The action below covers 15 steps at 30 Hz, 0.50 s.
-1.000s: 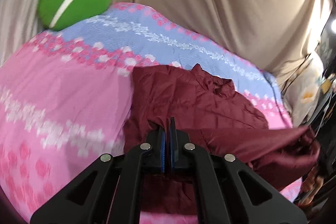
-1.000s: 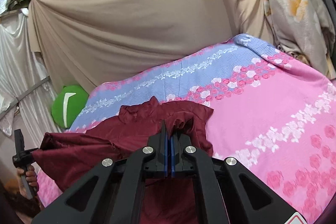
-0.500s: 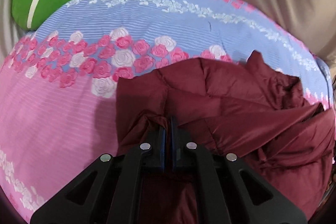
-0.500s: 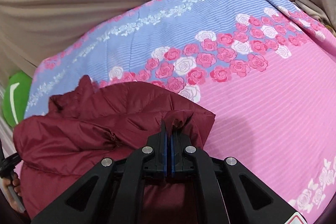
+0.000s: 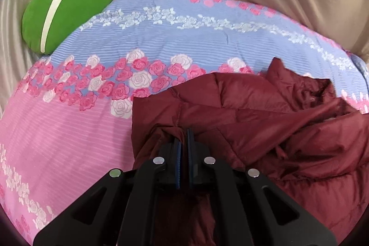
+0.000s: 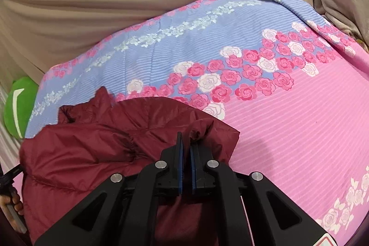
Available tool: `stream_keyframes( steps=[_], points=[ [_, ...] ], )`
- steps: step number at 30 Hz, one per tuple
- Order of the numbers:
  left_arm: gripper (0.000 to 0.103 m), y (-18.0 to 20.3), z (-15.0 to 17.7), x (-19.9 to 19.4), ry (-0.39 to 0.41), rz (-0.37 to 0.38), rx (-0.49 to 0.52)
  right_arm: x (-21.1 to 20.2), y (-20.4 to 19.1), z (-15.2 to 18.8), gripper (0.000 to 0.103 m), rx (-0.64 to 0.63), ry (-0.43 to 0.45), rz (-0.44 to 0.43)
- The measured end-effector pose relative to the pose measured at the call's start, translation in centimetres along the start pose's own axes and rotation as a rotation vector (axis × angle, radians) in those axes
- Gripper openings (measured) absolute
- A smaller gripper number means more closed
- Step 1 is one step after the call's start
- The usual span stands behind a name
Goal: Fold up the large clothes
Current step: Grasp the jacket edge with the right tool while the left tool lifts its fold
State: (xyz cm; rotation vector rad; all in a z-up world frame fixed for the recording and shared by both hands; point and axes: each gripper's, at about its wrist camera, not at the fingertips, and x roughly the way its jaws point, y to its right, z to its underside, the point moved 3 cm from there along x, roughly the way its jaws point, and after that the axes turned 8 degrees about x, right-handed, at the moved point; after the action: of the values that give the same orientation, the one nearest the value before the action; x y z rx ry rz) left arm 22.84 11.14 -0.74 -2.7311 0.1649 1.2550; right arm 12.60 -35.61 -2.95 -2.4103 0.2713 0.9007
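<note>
Left wrist view: left gripper (image 5: 183, 137) and right gripper (image 6: 185, 142) both pinch the maroon jacket (image 5: 265, 126) (fold laid on the bedspread (image 6: 288, 130)); release comes next.

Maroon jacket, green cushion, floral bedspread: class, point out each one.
maroon jacket (image 5: 253, 121), left wrist view, quilted upper panel.
green cushion (image 5: 69, 8), left wrist view, beside its white stripe.
floral bedspread (image 6: 299, 130), right wrist view, pink striped area.

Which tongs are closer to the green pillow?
The left tongs. In their view the green pillow sits large at the bed's far left corner. From the right tongs the pillow looks small, far off beyond the maroon jacket that both grip.
</note>
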Motion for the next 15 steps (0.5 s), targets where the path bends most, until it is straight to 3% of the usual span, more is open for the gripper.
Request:
stream_keyframes(
  steps=[8, 12, 15],
  points=[
    [0.005, -0.1, -0.4, -1.6, 0.024, -0.014, 0.002, -2.4, -1.1, -0.6, 0.006, -0.029, 0.066, -0.018],
    [0.011, -0.9, 0.2, -0.8, -0.011, -0.007, -0.003, 0.1, 0.4, 0.0, 0.009, -0.003, -0.036, 0.031],
    [0.021, -1.9, 0.6, -2.4, 0.014, -0.006, -0.018, -1.1, 1.3, 0.1, 0.012, 0.024, -0.023, 0.029]
  ],
)
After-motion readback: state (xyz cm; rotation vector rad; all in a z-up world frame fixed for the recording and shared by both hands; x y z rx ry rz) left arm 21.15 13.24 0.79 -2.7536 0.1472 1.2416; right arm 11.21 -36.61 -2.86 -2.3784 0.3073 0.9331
